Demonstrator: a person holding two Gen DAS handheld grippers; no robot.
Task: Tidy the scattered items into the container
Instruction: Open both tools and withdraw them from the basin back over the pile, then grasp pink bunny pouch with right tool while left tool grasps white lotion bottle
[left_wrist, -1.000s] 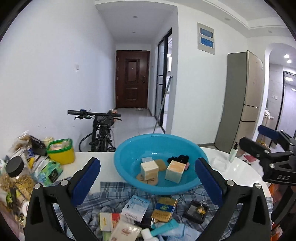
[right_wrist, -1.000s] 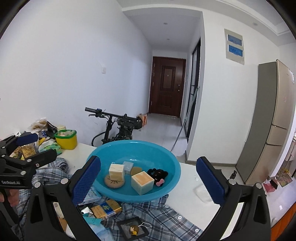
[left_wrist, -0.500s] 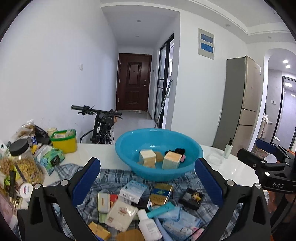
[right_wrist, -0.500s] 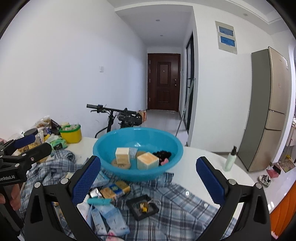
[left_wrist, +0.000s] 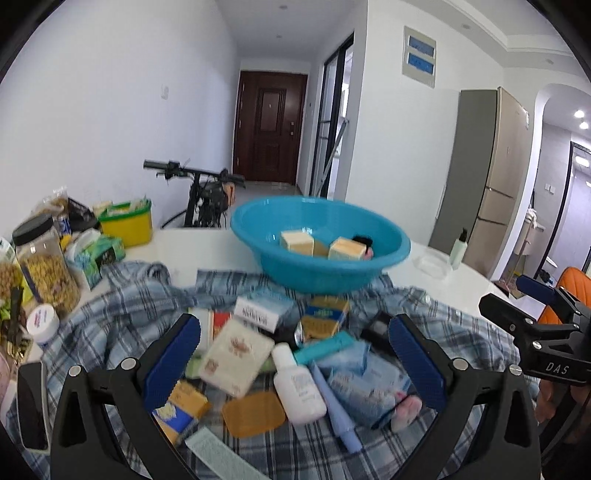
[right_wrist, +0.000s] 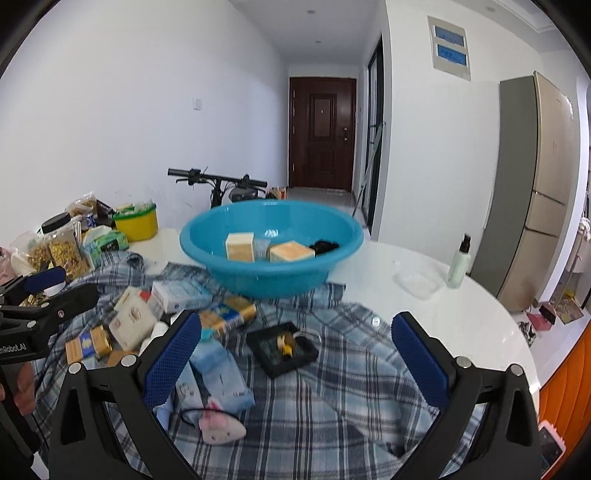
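A blue basin (left_wrist: 321, 266) (right_wrist: 271, 271) stands on the white table and holds two cream boxes (left_wrist: 296, 242) and a black hair tie. In front of it, scattered items lie on a plaid shirt (right_wrist: 332, 387): a white bottle (left_wrist: 298, 382), a cream box (left_wrist: 236, 356), a yellow packet (left_wrist: 325, 321), a black framed box (right_wrist: 282, 349), blue pouches (right_wrist: 218, 376). My left gripper (left_wrist: 293, 367) is open and empty above the pile. My right gripper (right_wrist: 295, 362) is open and empty above the black box.
At the table's left edge stand a jar of snacks (left_wrist: 46, 264), a yellow tub (left_wrist: 127, 221), a tissue pack (left_wrist: 98, 254). A pump bottle (right_wrist: 459, 264) and a clear lid (right_wrist: 415, 282) lie at the right. A bicycle (left_wrist: 203, 195) stands behind the table.
Both grippers have drawn back from the basin and tilted down, so the pile on the shirt now fills the foreground. Both stay open and empty.
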